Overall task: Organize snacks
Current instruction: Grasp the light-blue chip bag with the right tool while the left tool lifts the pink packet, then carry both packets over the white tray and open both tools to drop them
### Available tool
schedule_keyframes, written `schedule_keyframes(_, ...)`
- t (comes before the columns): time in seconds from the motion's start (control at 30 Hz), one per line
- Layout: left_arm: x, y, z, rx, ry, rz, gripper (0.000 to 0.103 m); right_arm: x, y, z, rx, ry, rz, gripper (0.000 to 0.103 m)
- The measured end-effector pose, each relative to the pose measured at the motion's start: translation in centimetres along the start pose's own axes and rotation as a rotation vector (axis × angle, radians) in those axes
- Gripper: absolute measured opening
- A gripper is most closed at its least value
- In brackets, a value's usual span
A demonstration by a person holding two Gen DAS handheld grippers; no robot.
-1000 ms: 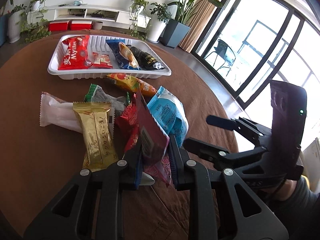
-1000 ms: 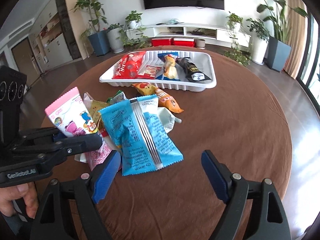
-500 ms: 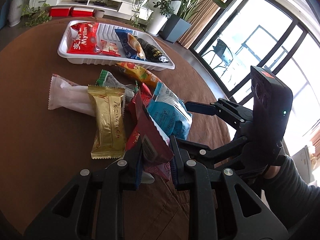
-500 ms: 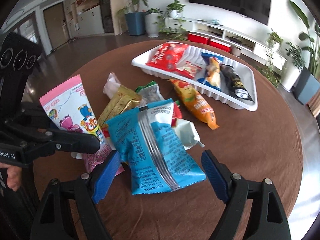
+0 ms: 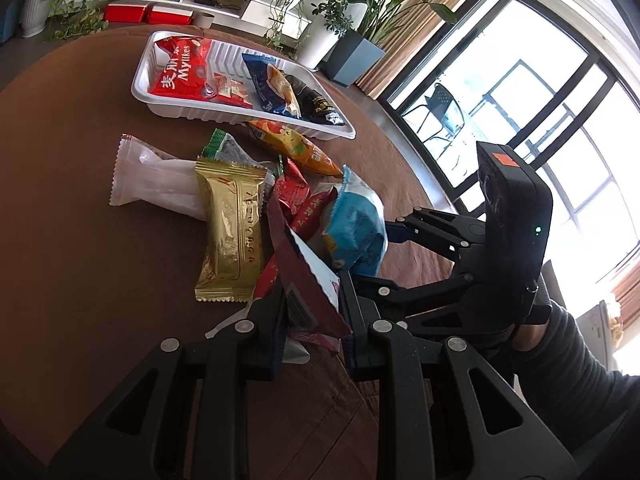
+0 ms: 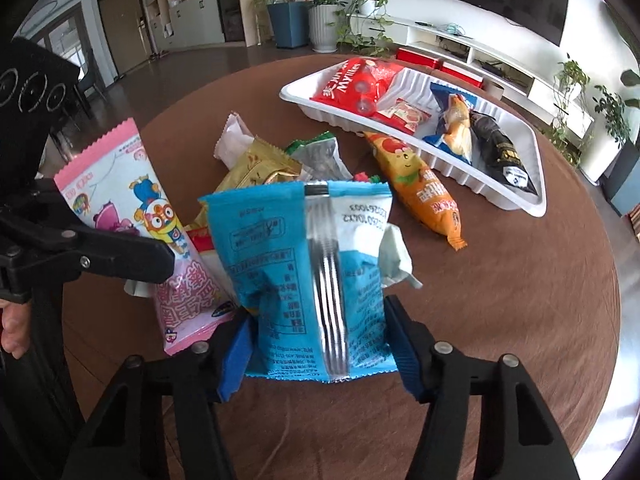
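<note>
My right gripper [image 6: 320,344] clamps the blue packet [image 6: 304,272] by its near end, long axis pointing ahead toward the white tray [image 6: 472,176] at the table's far edge — my left gripper [image 5: 312,312] pinches the pink packet [image 6: 136,216]

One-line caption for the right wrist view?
Right gripper closes on blue packet; left gripper holds pink packet; tray behind.
</note>
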State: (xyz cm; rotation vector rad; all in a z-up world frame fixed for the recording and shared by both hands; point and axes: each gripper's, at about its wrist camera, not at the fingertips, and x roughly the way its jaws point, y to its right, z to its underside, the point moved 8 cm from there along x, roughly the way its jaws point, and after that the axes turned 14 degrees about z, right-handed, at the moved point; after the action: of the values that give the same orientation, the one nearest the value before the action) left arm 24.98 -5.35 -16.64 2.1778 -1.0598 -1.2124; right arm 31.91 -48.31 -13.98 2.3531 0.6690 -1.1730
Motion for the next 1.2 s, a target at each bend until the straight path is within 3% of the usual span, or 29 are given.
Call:
schedule_keyframes(0.17, -0.2, -0.2, 0.2, -0.007, 0.009, -0.004, 0.02, -1.1, 0.6, 0.2, 0.081, 0.009, -0.026, 0.053)
schedule_keyframes(0.93, -4.1, -0.8, 0.8, -0.054, 0.072, 0.008, 0.02, -3.5, 3.1, 0.9, 0.418, 0.038, -0.18, 0.051)
schedule_keyframes(1.2, -7.8, -2.4, -1.8, -0.059, 0.148, -0.047, 0.02, -3.7, 7.4, 1.7, 0.545, 0.038, -0.168, 0.051)
